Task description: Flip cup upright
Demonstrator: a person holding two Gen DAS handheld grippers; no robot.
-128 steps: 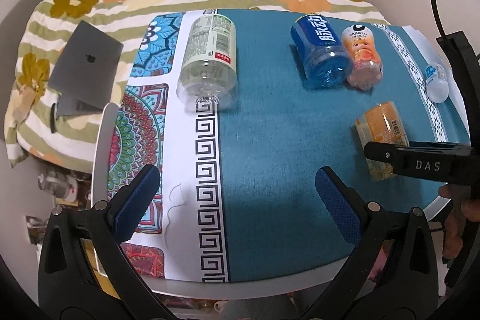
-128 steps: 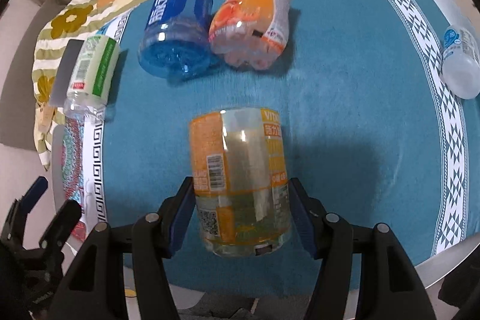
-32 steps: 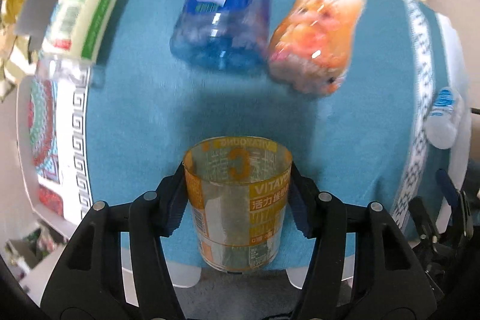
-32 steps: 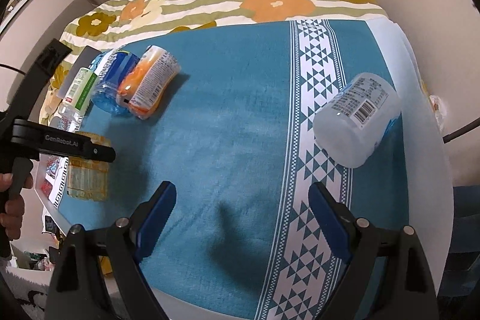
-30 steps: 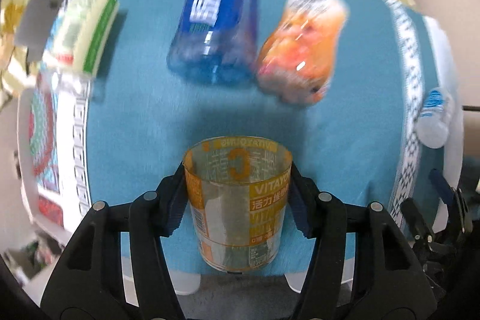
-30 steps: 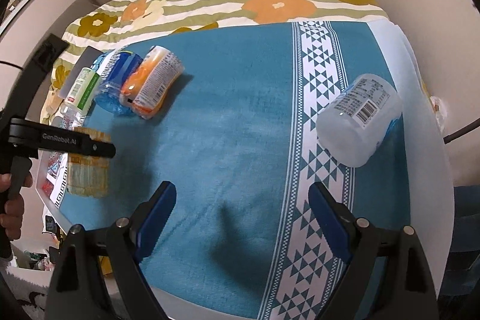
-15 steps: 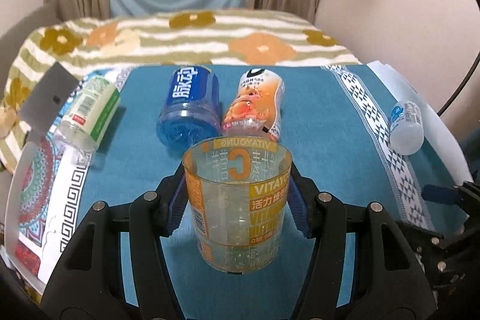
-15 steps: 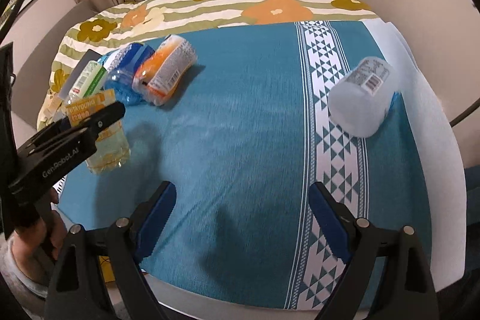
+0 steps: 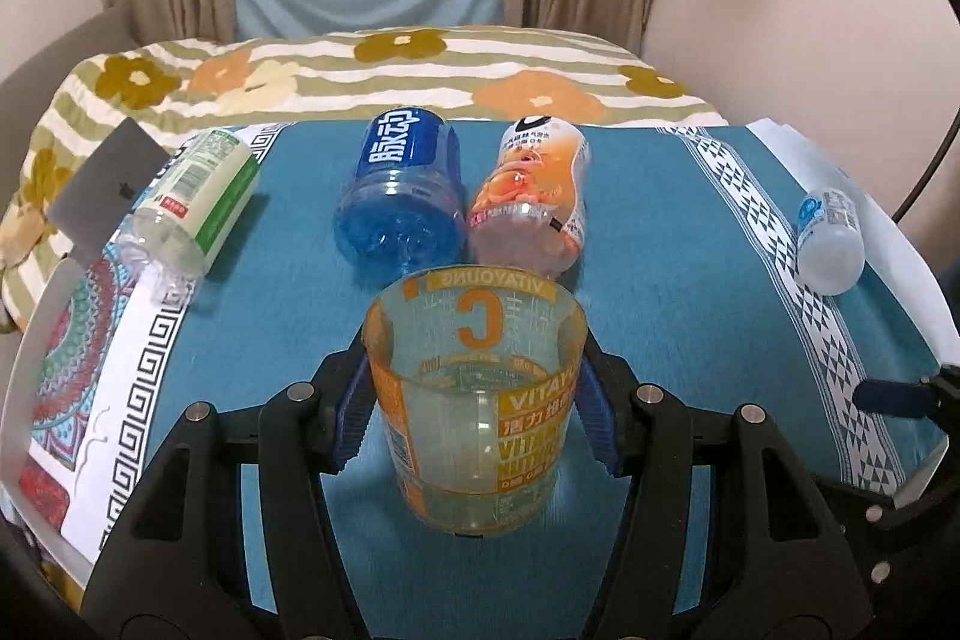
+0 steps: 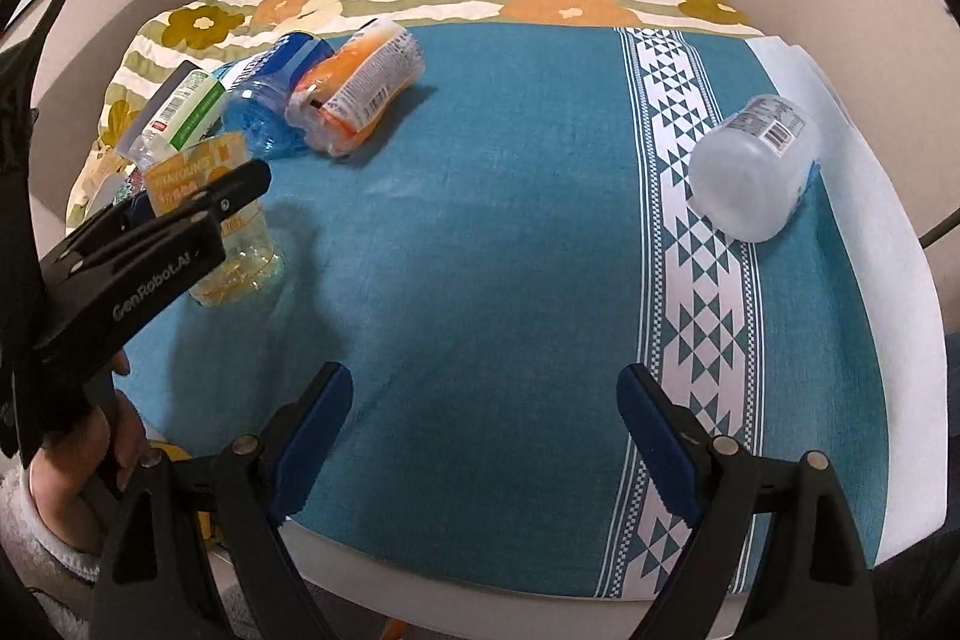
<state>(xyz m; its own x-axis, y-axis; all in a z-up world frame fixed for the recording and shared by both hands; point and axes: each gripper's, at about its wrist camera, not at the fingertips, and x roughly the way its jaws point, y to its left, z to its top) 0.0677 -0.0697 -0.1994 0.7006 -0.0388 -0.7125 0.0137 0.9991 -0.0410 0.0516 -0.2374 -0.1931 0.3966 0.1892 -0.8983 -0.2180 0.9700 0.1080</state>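
Left wrist view: my left tongs [image 9: 474, 418] clamp the orange cup [image 9: 477, 400], upright, mouth up, at lower centre.

Its base sits low over the teal tabletop [image 9: 690, 292] (whether touching, I cannot tell). Behind it lie a blue bottle [image 9: 402, 196] and an orange bottle [image 9: 531, 196]. My right tongs [image 10: 486, 436] gape wide, holding nothing.
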